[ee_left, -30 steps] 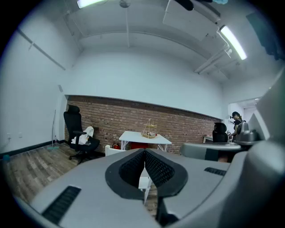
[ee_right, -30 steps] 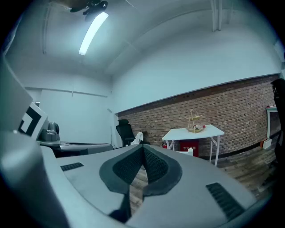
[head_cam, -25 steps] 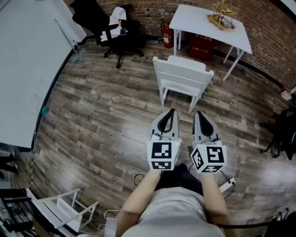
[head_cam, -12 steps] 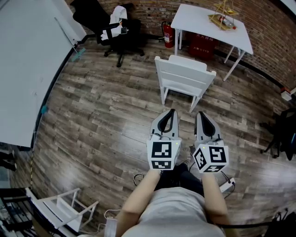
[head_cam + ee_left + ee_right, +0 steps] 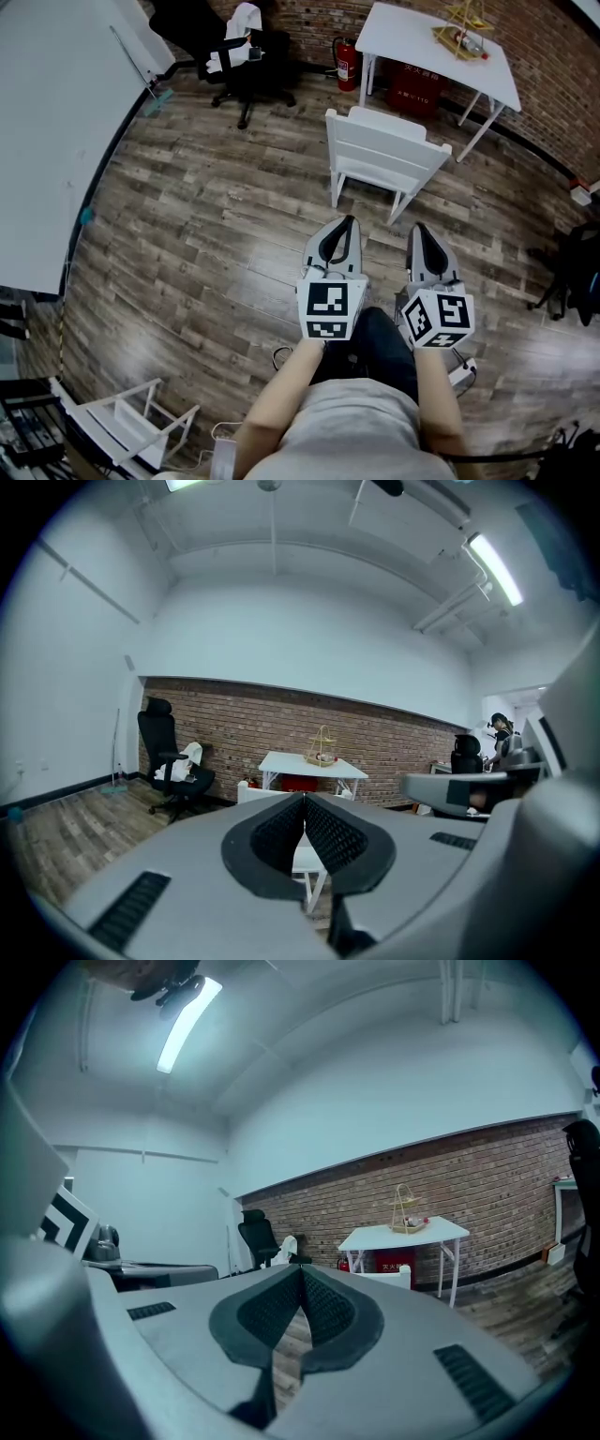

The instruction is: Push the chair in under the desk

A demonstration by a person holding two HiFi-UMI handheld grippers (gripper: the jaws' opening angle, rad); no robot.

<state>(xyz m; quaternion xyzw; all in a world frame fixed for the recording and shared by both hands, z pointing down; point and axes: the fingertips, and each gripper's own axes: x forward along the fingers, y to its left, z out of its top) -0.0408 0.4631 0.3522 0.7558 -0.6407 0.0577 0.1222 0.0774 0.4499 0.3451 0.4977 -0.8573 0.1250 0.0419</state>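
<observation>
Not much to read here tbh. The red box (image 5: pixel 413 89) under the tabletop (image 5: pixel 412 42) has a line of white characters on its front, too small to make out. The extinguisher (image 5: pixel 346 66) beside it has a pale label, just a blur.

The chair (image 5: pixel 386 159) stands at twelve o'clock, just ahead of my left gripper (image 5: pixel 348 223) and my right gripper (image 5: pixel 419 229), touching neither. Behind it, toward one o'clock, is the desk (image 5: pixel 441 52), well apart from the chair, with a wire stand (image 5: pixel 461 23) on top and a box (image 5: pixel 417 86) underneath. A fire extinguisher (image 5: pixel 347 64) stands left of the desk. At eleven o'clock is an office chair (image 5: pixel 246 56) with perhaps cloth on its seat. A large table (image 5: pixel 56 122) fills my nine o'clock.
</observation>
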